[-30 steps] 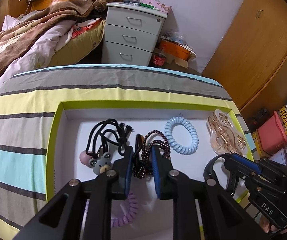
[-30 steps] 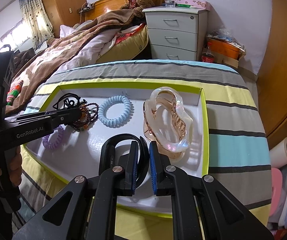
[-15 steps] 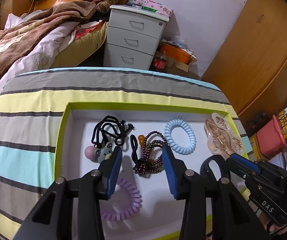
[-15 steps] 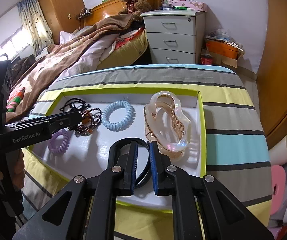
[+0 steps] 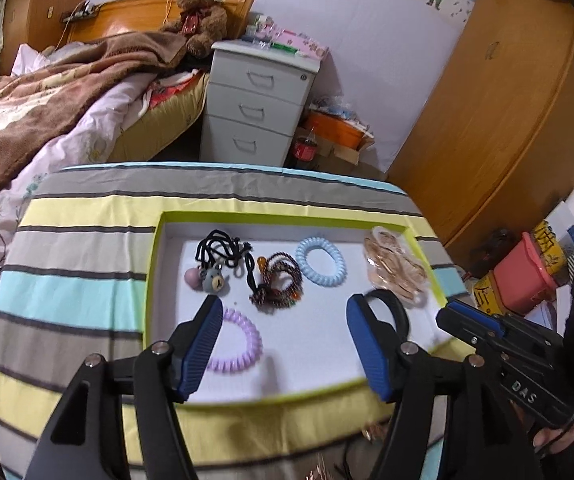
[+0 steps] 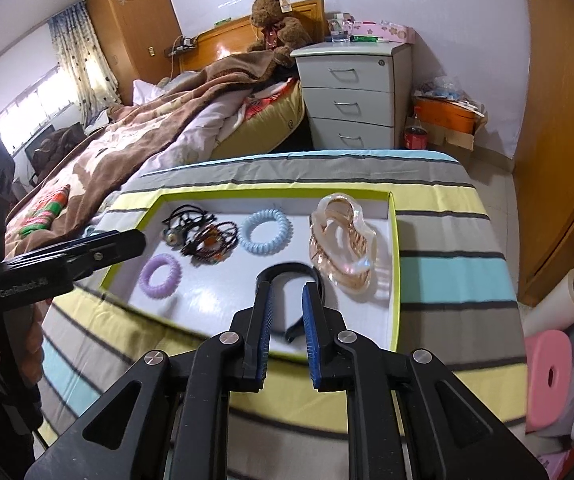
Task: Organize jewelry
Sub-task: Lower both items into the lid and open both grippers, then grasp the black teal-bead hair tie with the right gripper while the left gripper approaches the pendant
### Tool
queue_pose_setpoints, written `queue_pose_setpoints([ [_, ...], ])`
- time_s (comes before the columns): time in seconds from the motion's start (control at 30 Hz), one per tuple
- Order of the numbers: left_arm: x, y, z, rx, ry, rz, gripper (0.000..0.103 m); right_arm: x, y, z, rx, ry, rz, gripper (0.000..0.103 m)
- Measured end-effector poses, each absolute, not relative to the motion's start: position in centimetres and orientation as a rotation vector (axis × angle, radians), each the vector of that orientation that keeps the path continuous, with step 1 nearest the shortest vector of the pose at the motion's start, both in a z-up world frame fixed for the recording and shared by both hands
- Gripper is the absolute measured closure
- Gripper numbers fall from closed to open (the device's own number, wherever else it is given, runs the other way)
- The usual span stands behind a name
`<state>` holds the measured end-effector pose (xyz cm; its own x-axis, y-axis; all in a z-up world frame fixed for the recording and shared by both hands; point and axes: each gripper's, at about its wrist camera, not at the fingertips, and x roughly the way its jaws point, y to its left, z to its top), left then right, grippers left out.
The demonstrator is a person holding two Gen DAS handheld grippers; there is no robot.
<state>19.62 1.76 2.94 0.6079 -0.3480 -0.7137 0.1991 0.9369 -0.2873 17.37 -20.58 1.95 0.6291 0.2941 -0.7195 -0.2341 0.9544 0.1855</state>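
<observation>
A white tray with a lime rim (image 5: pixel 155 280) (image 6: pixel 394 248) lies on the striped table. In it are black hair ties with a bear charm (image 5: pixel 217 268) (image 6: pixel 183 220), a dark beaded bracelet (image 5: pixel 277 284) (image 6: pixel 211 242), a blue coil tie (image 5: pixel 321 262) (image 6: pixel 266 232), a purple coil tie (image 5: pixel 239 346) (image 6: pixel 160 271), a clear amber claw clip (image 5: pixel 395 270) (image 6: pixel 343 248) and a black headband (image 5: pixel 387 308) (image 6: pixel 287 272). My left gripper (image 5: pixel 283 344) is wide open and empty above the tray's front. My right gripper (image 6: pixel 287 332) is open a little, its fingers astride the headband's near end without holding it.
A bed with a brown blanket (image 6: pixel 135 128) lies left. A grey drawer unit (image 5: pixel 259 96) (image 6: pixel 355 92) and an orange box (image 6: pixel 447 114) stand behind the table. A wooden wardrobe (image 5: pixel 507 100) is right. A pink stool (image 6: pixel 551 376) and clutter sit at the floor right.
My left gripper let go of the beaded bracelet, opened wide and pulled back from the tray. My right gripper opened off the black headband and drew back too.
</observation>
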Motion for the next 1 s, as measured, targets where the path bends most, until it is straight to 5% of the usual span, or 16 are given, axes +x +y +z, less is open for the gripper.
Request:
queue_pose_setpoints([
  [0.6, 8.9, 6.6, 1.1, -0.289, 0.848, -0.281, 0.03, 12.0, -17.4, -1.5, 0.066, 0.902, 0.498, 0.076],
  [0.73, 8.0, 7.6, -0.1, -0.311, 0.874, -0.262, 0.03, 12.0, -15.7, -2.4, -0.003, 0.923, 0.528, 0.058],
  [1.0, 6.7, 8.6, -0.8, -0.335, 0.88, -0.244, 0.029, 12.8, -14.7, -3.9, -0.069, 0.95, 0.498, 0.058],
])
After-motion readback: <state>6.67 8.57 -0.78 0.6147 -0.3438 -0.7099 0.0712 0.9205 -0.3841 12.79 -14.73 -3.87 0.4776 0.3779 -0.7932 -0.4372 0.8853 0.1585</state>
